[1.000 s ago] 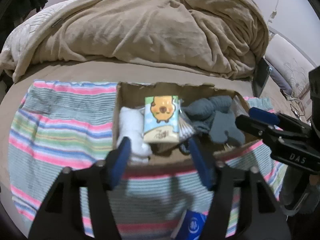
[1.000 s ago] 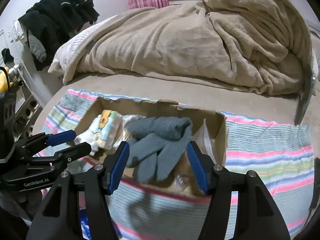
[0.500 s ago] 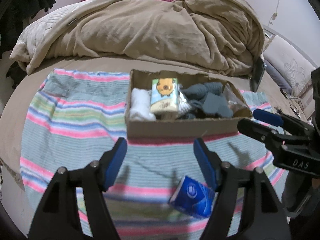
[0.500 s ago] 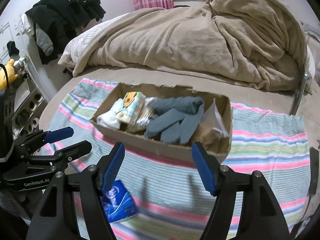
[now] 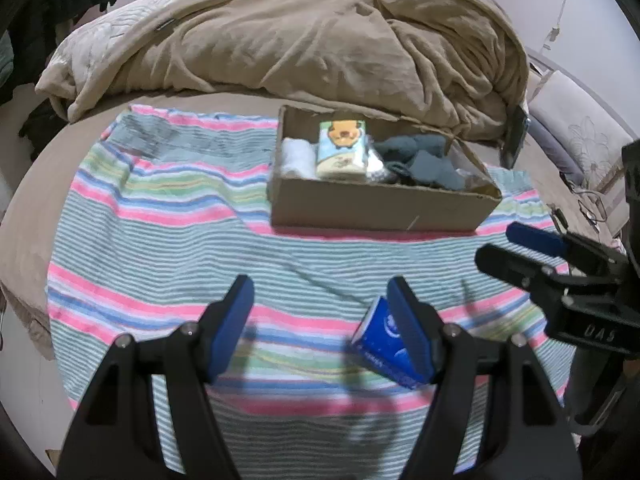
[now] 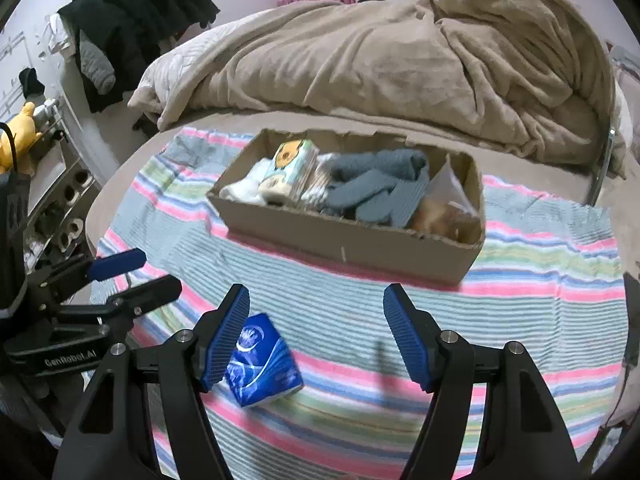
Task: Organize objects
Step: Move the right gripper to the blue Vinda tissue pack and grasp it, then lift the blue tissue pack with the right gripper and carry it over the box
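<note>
A cardboard box (image 5: 376, 210) (image 6: 344, 242) stands on a striped towel (image 5: 168, 216) (image 6: 540, 292) on the bed. It holds a white rolled cloth (image 5: 298, 158), a tissue pack with a cartoon bear (image 5: 342, 148) (image 6: 290, 164), grey gloves (image 5: 428, 160) (image 6: 380, 188) and a clear bag (image 6: 448, 208). A blue tissue pack (image 5: 380, 340) (image 6: 260, 360) lies on the towel in front of the box. My left gripper (image 5: 322, 328) is open and empty, its right finger just beside the blue pack. My right gripper (image 6: 316, 336) is open and empty, its left finger beside the pack.
A rumpled tan blanket (image 5: 312, 40) (image 6: 380, 52) is piled behind the box. Dark clothes (image 6: 136, 20) hang at the left wall, with a yellow plush toy (image 6: 18, 132) on a shelf. A phone (image 5: 516, 140) leans at the bed's right edge.
Both grippers have pulled back from over the box toward the towel's front, staying open. The blue tissue pack has come into view between them.
</note>
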`<state>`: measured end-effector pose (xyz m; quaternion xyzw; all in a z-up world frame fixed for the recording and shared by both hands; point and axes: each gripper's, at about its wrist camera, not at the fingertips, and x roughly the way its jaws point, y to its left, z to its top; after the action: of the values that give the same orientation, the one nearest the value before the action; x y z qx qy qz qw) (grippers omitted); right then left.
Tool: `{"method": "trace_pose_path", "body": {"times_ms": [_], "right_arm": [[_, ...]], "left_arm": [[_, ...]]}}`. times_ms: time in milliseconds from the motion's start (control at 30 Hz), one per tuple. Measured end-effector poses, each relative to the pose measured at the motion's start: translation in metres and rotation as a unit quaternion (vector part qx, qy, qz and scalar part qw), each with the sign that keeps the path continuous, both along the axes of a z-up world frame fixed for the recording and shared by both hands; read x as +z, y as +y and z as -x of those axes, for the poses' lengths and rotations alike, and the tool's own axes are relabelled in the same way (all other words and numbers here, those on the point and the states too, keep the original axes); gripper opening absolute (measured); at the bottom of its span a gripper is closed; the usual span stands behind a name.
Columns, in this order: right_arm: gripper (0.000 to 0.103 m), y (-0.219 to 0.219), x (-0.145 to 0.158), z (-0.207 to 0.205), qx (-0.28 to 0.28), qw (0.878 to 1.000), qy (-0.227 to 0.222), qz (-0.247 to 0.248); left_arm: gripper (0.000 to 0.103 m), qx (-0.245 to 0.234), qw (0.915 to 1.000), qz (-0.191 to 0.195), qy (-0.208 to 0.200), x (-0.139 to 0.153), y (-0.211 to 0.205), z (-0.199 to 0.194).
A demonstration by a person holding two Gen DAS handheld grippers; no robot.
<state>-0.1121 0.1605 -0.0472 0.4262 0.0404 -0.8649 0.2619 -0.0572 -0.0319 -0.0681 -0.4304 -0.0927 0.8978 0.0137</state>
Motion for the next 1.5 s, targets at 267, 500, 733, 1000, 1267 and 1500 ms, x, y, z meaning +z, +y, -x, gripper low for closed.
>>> {"method": "trace_pose_path", "body": {"times_ms": [267,500,733,1000,1267,1500], "right_arm": [[0.073,-0.011,-0.02,-0.013,0.016,1.0,-0.02,-0.007],[0.073,-0.024,-0.043,-0.019,0.035,0.998,-0.046,-0.019],[0.08,-0.042,-0.07,-0.025,0.079,0.993,-0.08,-0.029],[0.08,-0.047,-0.086,-0.018,0.086,0.991,-0.098,-0.036],[0.061,-0.041,-0.085,-0.013,0.085,0.99,-0.113,-0.018],[0.051,-0.034,-0.071,-0.015,0.083,0.992,-0.094,-0.011]], "left_arm": [[0.071,0.014,0.9999,-0.003,-0.009,-0.011,-0.012,-0.011],[0.071,0.023,0.9994,-0.001,-0.025,-0.026,-0.023,-0.021],[0.071,0.031,0.9988,-0.001,-0.038,-0.037,-0.031,-0.031],[0.071,0.033,0.9985,0.006,-0.042,-0.042,-0.033,-0.035],[0.071,0.034,0.9985,0.003,-0.043,-0.044,-0.033,-0.031],[0.071,0.029,0.9987,0.003,-0.042,-0.04,-0.028,-0.025]]}}
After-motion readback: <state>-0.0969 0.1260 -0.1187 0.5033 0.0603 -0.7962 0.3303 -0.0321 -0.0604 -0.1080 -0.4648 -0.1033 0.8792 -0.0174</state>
